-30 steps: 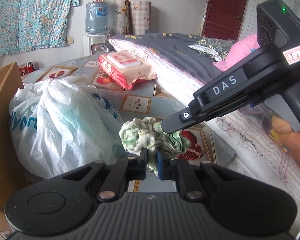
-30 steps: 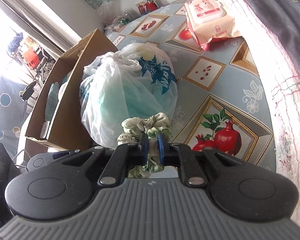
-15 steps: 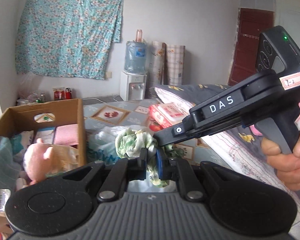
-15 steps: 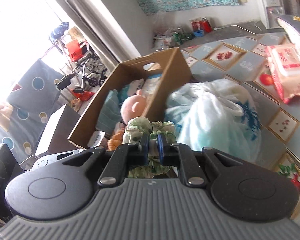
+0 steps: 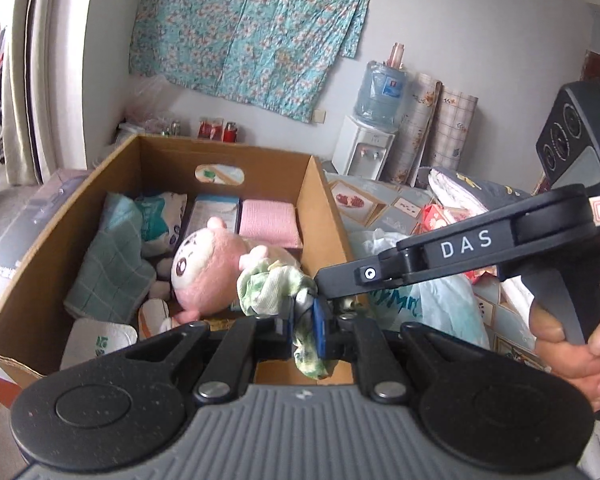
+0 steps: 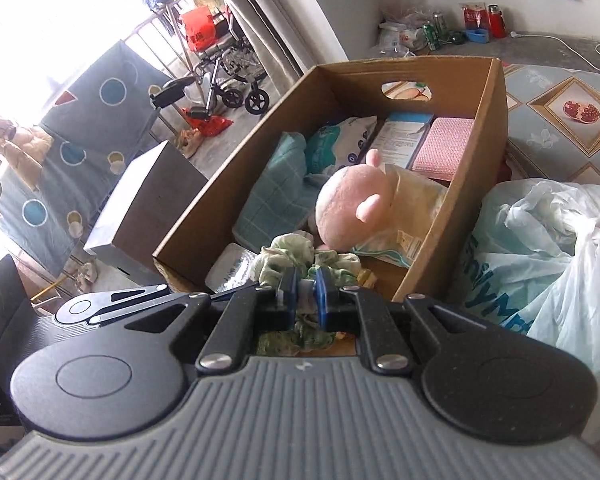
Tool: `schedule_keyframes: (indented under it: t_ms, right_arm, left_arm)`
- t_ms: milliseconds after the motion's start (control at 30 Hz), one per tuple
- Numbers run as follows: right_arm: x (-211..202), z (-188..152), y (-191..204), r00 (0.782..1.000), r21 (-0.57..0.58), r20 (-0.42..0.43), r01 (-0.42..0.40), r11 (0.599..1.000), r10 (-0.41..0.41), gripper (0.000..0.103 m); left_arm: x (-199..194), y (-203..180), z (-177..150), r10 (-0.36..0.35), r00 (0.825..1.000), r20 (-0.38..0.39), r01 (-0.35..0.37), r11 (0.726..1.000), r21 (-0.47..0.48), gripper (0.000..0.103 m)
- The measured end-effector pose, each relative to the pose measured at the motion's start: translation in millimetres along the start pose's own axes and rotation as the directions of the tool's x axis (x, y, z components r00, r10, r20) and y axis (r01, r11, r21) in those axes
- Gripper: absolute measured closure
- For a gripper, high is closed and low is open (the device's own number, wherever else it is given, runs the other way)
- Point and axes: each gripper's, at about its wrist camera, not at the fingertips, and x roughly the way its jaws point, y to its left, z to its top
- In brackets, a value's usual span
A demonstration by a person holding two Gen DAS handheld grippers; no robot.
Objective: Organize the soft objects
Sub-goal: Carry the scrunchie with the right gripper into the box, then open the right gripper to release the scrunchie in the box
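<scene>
Grey walls back the room, a floral teal cloth [image 5: 248,28] hanging on one. Below it an open cardboard box [image 5: 320,216] sits at the edge of a bed with a pomegranate-print cover [image 6: 560,96]. Inside the box lie a pink plush toy [image 5: 204,268], a teal checked cloth [image 5: 112,264], a pink ribbed pad [image 5: 268,220] and some printed packs. A white plastic bag [image 6: 548,248] rests just beside the box's right wall. Both the left gripper [image 5: 303,320] and the right gripper [image 6: 306,292] are clamped on one crumpled green-and-white cloth [image 5: 272,284], which hangs bunched over the box's near right corner.
</scene>
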Motion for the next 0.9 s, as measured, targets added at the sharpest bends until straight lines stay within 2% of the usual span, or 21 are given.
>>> schedule_keyframes:
  t_ms: [200,300,533,633,700,733,800,900]
  right_arm:
    - [8,-1,-12,0.998,0.016,-0.036,0.046,0.999,-0.045,0.089]
    - [7,-2,-16,0.998,0.020,-0.029,0.048,0.999,-0.047,0.088]
    - [8,-7,-20,0.999,0.036,-0.017,0.032,0.999,-0.031,0.084]
    - [1,-13,-20,1.000,0.047,0.017,0.024,0.999,-0.025,0.080]
    - [-4,-17,-21,0.998,0.055,0.049,0.030,0.998,-0.033,0.071]
    - [-8,-20,-20,0.997,0.059,0.070,0.038,0.998,-0.042,0.069]
    - [-15,-25,-18,0.992,0.064,0.111,0.052,0.997,-0.059,0.057]
    - [-28,-31,-13,0.978,0.065,0.188,0.078,0.995,-0.089,0.046]
  left_arm:
    - [29,13,-15,-0.073,0.990,-0.119,0.068,0.997,-0.041,0.088]
    - [35,12,-19,-0.071,0.988,-0.137,0.069,0.997,-0.025,0.077]
    - [38,13,-21,-0.045,0.989,-0.138,0.043,0.999,-0.021,0.068]
    - [33,16,-19,-0.045,0.991,-0.124,0.041,0.999,-0.032,0.064]
    - [27,17,-18,-0.042,0.994,-0.098,0.039,0.999,-0.035,0.050]
    - [24,17,-17,-0.037,0.996,-0.086,0.034,0.999,-0.037,0.047]
    - [18,17,-15,-0.033,0.997,-0.069,0.030,0.999,-0.040,0.040]
    - [7,17,-12,-0.031,0.998,-0.050,0.029,0.999,-0.045,0.031]
